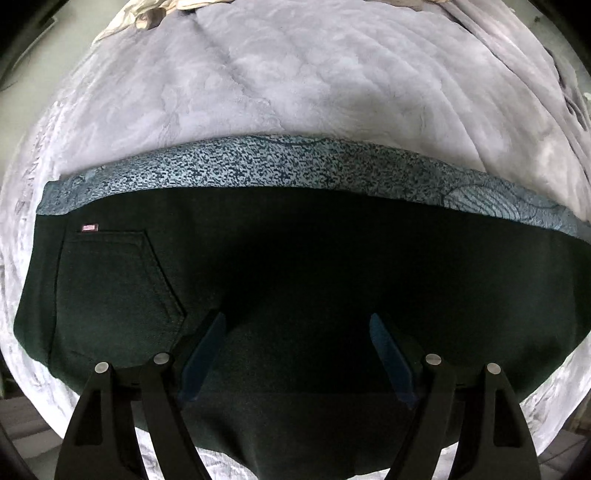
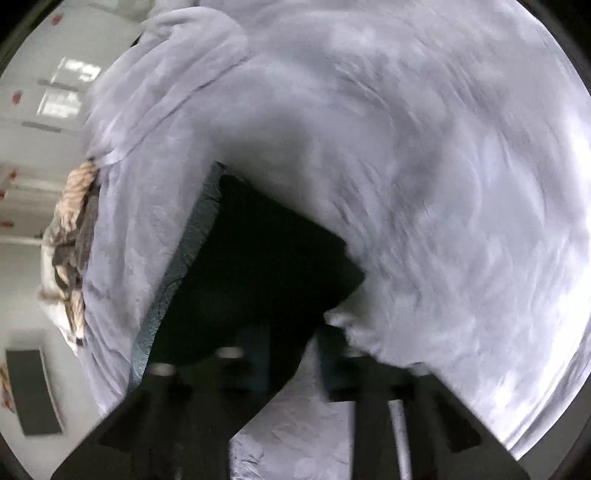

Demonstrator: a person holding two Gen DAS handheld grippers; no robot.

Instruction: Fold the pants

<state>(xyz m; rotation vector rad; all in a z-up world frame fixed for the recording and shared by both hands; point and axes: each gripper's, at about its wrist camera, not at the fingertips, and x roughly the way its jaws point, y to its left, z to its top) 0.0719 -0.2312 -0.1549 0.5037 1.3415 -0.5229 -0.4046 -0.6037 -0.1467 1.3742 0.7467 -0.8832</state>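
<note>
Dark green pants point(image 1: 295, 280), folded into a broad flat block, lying on a pale grey plush blanket point(image 1: 295, 85) that covers the whole work surface; along the far edge of the block a blue-and-black speckled patterned band point(image 1: 258, 166) shows, running left to right; a rear patch pocket point(image 1: 118, 284) with a small pink label point(image 1: 90, 228) sits at the left end of the upper layer. Left gripper point(image 1: 297, 354): directly above the near middle of the pants, pointing down onto the cloth, jaws spread wide with nothing between the blue pads point(image 1: 205, 354); no pad presses the fabric. Right gripper point(image 2: 295, 365): view heavily motion-blurred; jaws drawn together, and whether any cloth is caught between them cannot be told; the pants point(image 2: 258, 280) lie just beyond and to the left of its tips, one corner pointing right onto the blanket point(image 2: 424, 166), the patterned band point(image 2: 177, 273) along their left edge. Far left in the right view, a crumpled beige-and-grey cloth heap point(image 2: 72, 254) at the blanket's edge, well apart from the pants; the same heap point(image 1: 159, 11) at the far edge in the left view.
</note>
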